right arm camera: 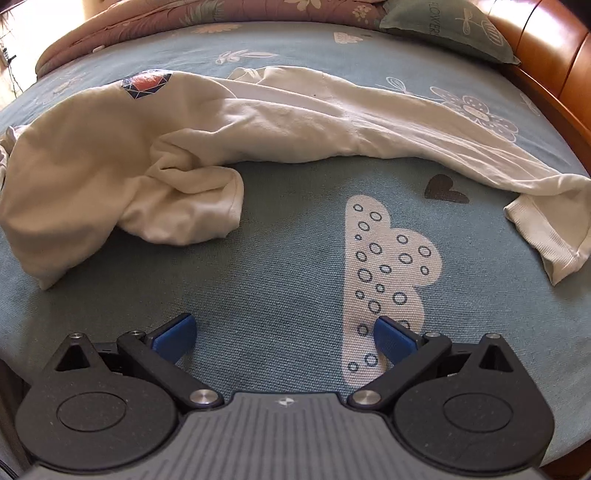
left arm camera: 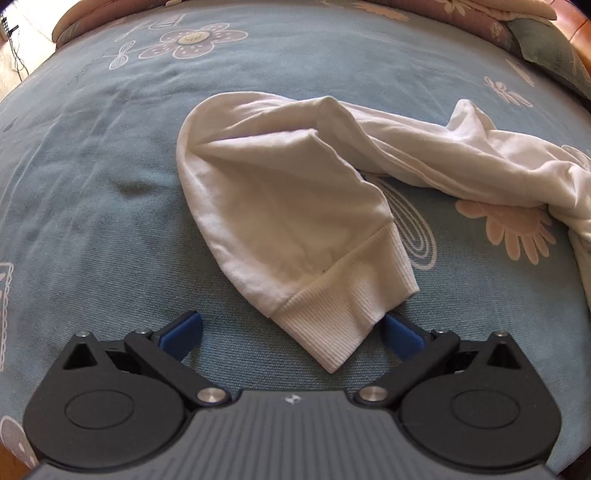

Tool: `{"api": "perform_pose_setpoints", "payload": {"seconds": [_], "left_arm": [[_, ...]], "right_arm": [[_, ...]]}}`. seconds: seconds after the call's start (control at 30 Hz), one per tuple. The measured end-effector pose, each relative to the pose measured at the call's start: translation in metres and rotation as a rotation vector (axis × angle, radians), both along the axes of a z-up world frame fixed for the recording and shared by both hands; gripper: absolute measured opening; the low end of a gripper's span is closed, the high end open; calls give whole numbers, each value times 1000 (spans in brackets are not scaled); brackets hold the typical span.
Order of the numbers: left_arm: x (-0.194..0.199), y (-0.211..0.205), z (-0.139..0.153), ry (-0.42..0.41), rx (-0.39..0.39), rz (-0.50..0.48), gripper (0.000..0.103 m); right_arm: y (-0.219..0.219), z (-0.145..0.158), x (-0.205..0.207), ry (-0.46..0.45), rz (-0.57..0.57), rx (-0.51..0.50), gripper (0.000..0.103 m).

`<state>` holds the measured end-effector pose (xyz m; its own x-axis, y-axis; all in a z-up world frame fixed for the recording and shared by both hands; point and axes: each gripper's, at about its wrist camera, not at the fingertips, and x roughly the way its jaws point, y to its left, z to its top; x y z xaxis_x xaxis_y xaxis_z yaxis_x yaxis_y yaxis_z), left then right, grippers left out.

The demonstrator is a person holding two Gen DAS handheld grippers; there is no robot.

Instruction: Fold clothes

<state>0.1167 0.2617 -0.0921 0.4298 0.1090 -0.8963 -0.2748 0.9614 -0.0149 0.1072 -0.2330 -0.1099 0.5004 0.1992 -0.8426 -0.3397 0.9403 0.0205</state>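
A white long-sleeved sweatshirt [right arm camera: 92, 162] lies crumpled on the blue patterned bedsheet [right arm camera: 280, 280]. In the left wrist view one sleeve [left arm camera: 288, 206] bends toward me, and its ribbed cuff [left arm camera: 343, 317] lies between the blue fingertips of my left gripper [left arm camera: 293, 332], which is open and not clamped on it. In the right wrist view the body with a red and navy print [right arm camera: 146, 84] is at the left, and the other sleeve runs right to its cuff [right arm camera: 546, 236]. My right gripper [right arm camera: 284, 338] is open over bare sheet, well short of the garment.
A folded pinkish floral quilt [right arm camera: 184, 14] lies along the far side of the bed. A grey-green pillow [right arm camera: 447, 26] rests at the far right against an orange-brown wooden headboard [right arm camera: 546, 55]. Floor with cables shows at the far left edge [left arm camera: 14, 48].
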Motion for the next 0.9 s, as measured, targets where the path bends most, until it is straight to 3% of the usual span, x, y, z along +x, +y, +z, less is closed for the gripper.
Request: {"api": "perform_pose_setpoints", "payload": {"seconds": [0.27,0.4,0.53,0.77,0.9], "left_arm": [[5,-5,1,16,10,25,103],[5,-22,11,36,57,22,102],[0,-65,30,-25,29,-112,102],[2,-174,68,-159,-69,-413,102],[12,-232,87,-237,-111,-538,102]], "right_arm": [[-2,-2,-2,-49,-11,1,103],[-4,-3,-5,-69,-3,8,103],[-5,-4,-7,-87,-1,13,103],[-5,-4,-8,-103,5,18,103],[-5,-4,-9,-94,4,17,103]]}}
